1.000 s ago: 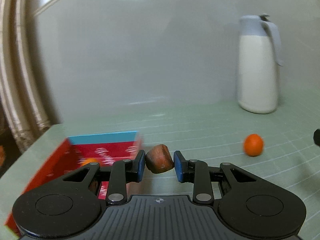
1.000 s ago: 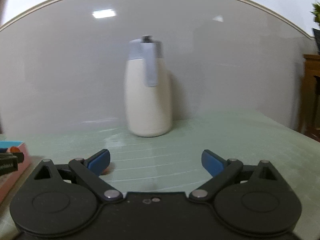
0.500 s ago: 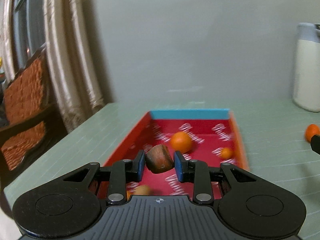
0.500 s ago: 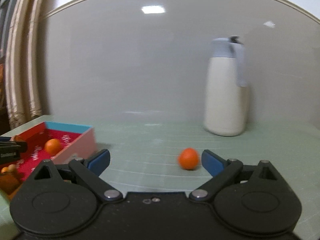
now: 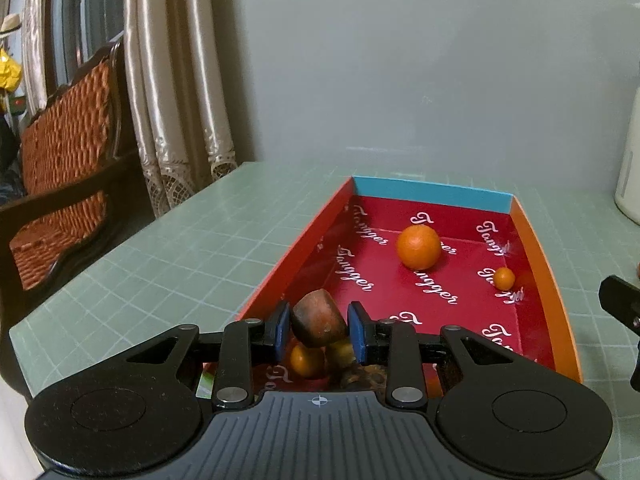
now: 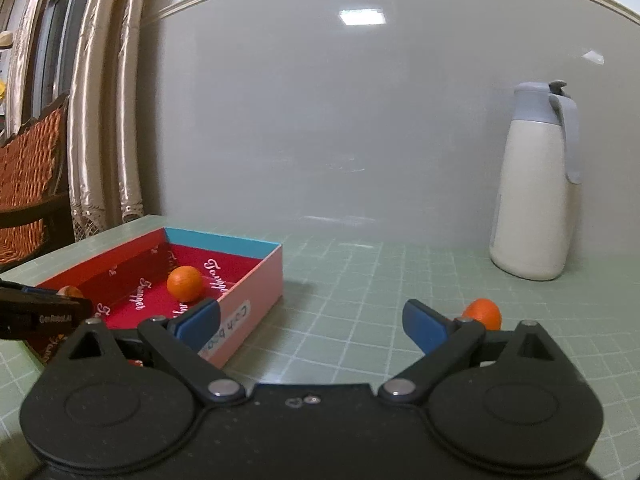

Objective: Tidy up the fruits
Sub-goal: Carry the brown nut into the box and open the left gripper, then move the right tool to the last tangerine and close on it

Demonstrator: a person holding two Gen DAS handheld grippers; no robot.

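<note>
The left gripper [image 5: 318,330] has its jaws clamped on a brown fruit [image 5: 318,322], 1 blue pad pressing each side, so the fruit sits squarely between the fingertips and slightly above them. It hangs over the near end of the red box [image 5: 560,308], inside the line of the box's left wall. Directly beneath it, on the box floor, lie a small orange fruit [image 5: 306,360] and a yellowish one [image 5: 341,352] just beside it, both partly hidden by the gripper. Toward the box's far blue wall rests a large orange [image 5: 419,246], and nearer the box's right wall a tiny orange fruit [image 5: 503,278], well apart from the held one.

The right gripper [image 6: 310,322] has its jaws spread wide with nothing between them. It hovers over the green gridded desk [image 6: 360,280], just right of the box [image 6: 256,280], whose pink outer side wall lies behind the left finger. 1 loose orange [image 6: 482,314] sits on the desk well to the right of the box, outside the jaws and partly hidden behind the right finger. A white jug [image 6: 534,196] with a grey lid stands farther right of the box, against the wall. Left of the box, beyond the desk edge, are curtains [image 5: 176,80] and a wicker chair [image 5: 60,168].
</note>
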